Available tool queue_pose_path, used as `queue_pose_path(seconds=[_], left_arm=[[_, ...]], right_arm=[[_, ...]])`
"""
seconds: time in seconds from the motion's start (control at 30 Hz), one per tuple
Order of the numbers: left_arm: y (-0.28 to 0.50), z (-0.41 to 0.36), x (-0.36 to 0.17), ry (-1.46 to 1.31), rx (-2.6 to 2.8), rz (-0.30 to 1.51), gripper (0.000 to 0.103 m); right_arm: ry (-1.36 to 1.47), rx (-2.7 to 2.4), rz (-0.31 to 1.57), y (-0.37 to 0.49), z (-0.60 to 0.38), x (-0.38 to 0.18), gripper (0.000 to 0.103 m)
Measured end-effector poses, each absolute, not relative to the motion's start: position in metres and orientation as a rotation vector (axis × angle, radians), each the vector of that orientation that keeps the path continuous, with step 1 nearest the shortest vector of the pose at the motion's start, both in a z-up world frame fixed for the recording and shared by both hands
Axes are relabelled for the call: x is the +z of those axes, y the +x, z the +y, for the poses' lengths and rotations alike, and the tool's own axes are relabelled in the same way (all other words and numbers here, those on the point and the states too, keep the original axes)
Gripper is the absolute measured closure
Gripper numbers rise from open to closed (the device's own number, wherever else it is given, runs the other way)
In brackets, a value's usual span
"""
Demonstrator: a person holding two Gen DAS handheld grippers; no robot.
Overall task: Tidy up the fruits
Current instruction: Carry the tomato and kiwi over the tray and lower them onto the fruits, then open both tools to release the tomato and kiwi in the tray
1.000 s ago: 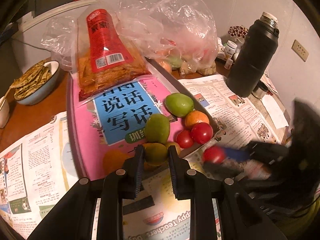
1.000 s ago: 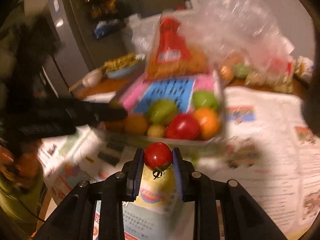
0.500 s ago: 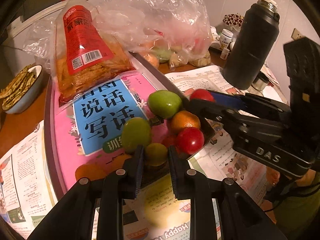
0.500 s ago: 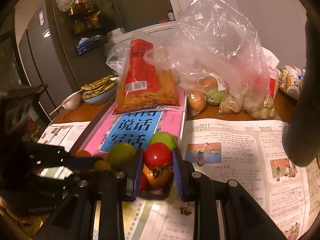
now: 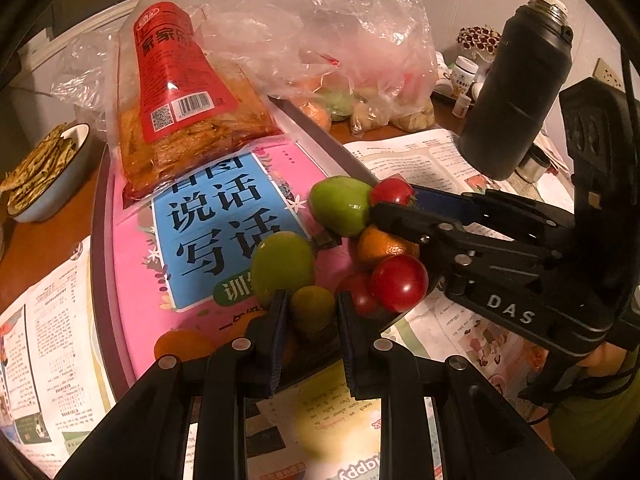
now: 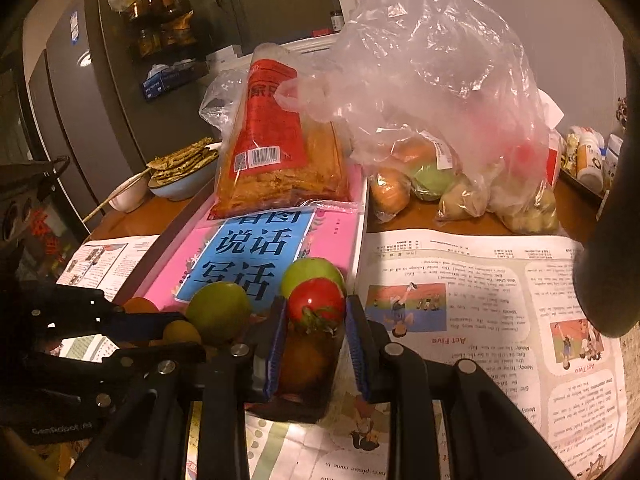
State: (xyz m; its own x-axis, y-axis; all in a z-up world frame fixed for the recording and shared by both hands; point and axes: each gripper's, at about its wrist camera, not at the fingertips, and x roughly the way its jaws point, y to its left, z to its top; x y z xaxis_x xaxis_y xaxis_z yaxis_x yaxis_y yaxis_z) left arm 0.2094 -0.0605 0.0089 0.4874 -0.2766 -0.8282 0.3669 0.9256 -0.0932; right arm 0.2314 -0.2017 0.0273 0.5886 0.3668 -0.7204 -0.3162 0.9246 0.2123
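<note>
A tray [image 5: 105,280] lined with a pink and blue book holds a pile of fruit at its near corner: two green fruits [image 5: 282,266] [image 5: 342,205], an orange [image 5: 382,245], red tomatoes [image 5: 399,283]. My left gripper [image 5: 311,312] is shut on a small yellow-green fruit [image 5: 313,309] at the pile's near edge. My right gripper [image 6: 316,312] is shut on a red tomato [image 6: 316,306] and holds it above the orange beside the far green fruit [image 6: 310,274]. The right gripper also shows in the left wrist view [image 5: 394,200].
A red snack bag [image 5: 176,100] lies on the tray's far end. A clear plastic bag [image 6: 444,120] of produce sits behind. A black thermos [image 5: 516,92] stands at the right. A bowl of flatbread [image 5: 44,168] is at the left. Newspaper [image 6: 480,300] covers the table.
My right gripper carried the tomato from the newspaper in front of the tray up over the fruit pile. My left gripper stayed shut on the small fruit and moved closer to the pile.
</note>
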Motion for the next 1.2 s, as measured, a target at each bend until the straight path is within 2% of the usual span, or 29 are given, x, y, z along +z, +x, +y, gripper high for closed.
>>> queue_pose_path(seconds=[0.1,0.2,0.43,0.53,0.7,0.8,0.87,1.0,1.07,1.17,1.2], left_arm=[[0.209,-0.06,0.008,0.099,-0.391,0.987,0.079],[0.209,-0.061,0.008,0.099,-0.387,0.986,0.079],[0.207,-0.063,0.008,0.11,-0.379,0.981,0.078],[0.205,-0.064,0.008,0.108,-0.38,0.977,0.075],[0.201,-0.062,0.01,0.095,-0.379,0.966,0.062],[0.197,-0.062,0.013,0.09,-0.372,0.958,0.057],[0.192,-0.06,0.018,0.085,-0.367,0.938,0.05],[0.174,-0.049,0.034,0.037,-0.335,0.869,0.04],[0.16,-0.041,0.04,0.017,-0.296,0.838,0.033],[0.132,-0.032,0.043,0.006,-0.213,0.797,0.029],[0.124,-0.03,0.041,0.001,-0.19,0.796,0.029]], right_arm=[[0.086,0.406,0.847,0.229,-0.205,0.029,0.069],[0.11,0.401,0.834,0.222,-0.211,0.034,0.058],[0.147,0.392,0.815,0.207,-0.219,0.043,0.041],[0.143,0.388,0.812,0.2,-0.219,0.044,0.038],[0.128,0.363,0.796,0.186,-0.22,0.049,0.025],[0.117,0.344,0.789,0.177,-0.222,0.053,0.024],[0.115,0.343,0.779,0.169,-0.224,0.058,0.022],[0.112,0.345,0.742,0.15,-0.226,0.068,0.011],[0.108,0.351,0.733,0.138,-0.226,0.073,0.01],[0.081,0.34,0.726,0.121,-0.222,0.077,0.006],[0.067,0.339,0.719,0.115,-0.22,0.078,0.002]])
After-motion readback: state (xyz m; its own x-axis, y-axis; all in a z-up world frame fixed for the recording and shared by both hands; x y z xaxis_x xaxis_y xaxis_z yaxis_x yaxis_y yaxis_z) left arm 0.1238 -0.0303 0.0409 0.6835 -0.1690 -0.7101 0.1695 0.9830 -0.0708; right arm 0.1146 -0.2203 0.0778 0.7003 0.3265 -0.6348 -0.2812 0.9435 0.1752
